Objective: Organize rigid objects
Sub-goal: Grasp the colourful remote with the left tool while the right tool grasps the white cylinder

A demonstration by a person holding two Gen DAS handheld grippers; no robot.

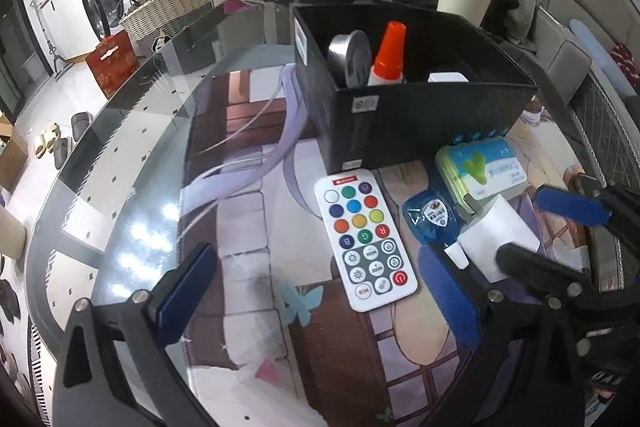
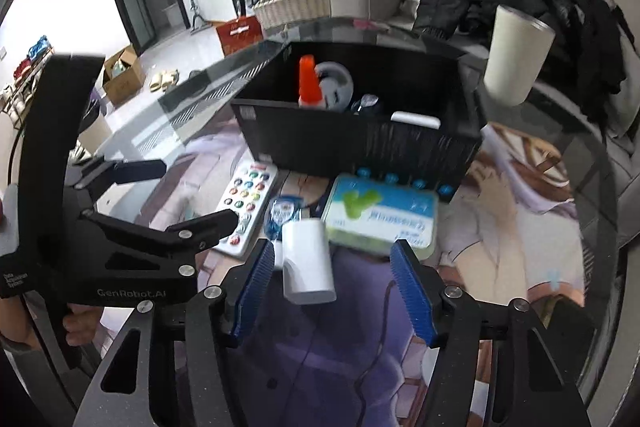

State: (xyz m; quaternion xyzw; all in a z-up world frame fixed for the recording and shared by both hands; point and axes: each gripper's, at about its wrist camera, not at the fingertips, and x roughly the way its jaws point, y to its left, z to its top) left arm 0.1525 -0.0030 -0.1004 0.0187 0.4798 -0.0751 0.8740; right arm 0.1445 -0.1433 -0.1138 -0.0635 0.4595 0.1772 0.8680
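Your right tongs are nearer: the white charger lies on the table between their half-open blue pads, untouched, long axis running near to far, just before the black bin. Your left tongs gape wide and empty over the remote.

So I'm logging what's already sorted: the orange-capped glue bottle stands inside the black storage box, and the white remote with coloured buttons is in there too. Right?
Not quite. The orange-capped glue bottle does stand inside the black storage box, but the white remote with coloured buttons lies outside, on the table in front of it, as the left wrist view shows.
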